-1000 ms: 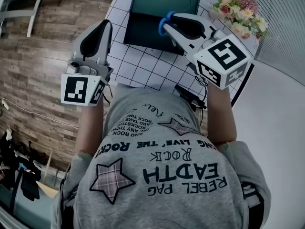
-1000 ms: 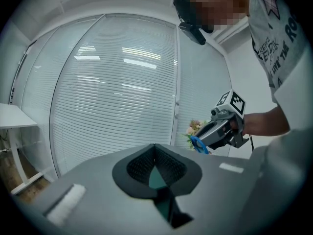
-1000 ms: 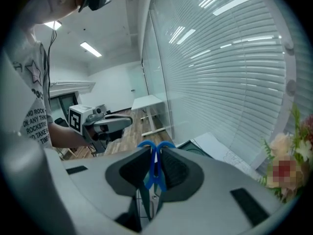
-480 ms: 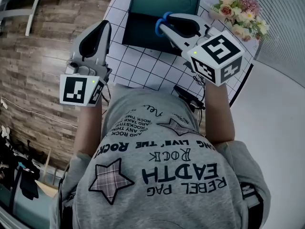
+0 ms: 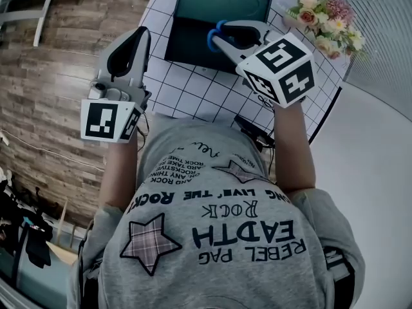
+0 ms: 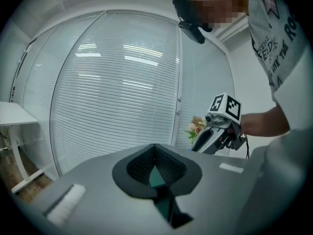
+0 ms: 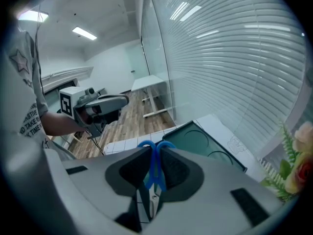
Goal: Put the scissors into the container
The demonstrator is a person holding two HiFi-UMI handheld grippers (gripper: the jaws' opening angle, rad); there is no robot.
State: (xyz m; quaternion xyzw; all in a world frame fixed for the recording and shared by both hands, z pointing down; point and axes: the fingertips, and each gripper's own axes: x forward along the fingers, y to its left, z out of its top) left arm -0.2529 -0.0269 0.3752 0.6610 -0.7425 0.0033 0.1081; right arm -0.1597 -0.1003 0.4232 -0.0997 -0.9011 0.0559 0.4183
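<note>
Scissors with blue handles (image 5: 211,40) stand upright between the jaws of my right gripper (image 5: 219,36), which is shut on them. The blue loops (image 7: 155,153) stick out past the fingertips, and the blades run back toward the camera. The right gripper (image 7: 154,153) hovers over the near part of the container (image 5: 212,5), a dark teal tray with two round hollows (image 7: 200,138). My left gripper (image 5: 140,32) hangs at the table's left edge, shut and holding nothing. In its own view its pads (image 6: 155,151) meet at the tips.
A white table with a black grid (image 5: 193,92) carries the container. A bunch of flowers (image 5: 325,21) stands at the table's far right corner. A wooden floor (image 5: 45,69) lies to the left of the table. Window blinds (image 7: 234,58) rise behind it.
My right gripper has shifted a little left and farther over the container with the scissors, and its marker cube has turned. The left gripper has stayed where it was.
</note>
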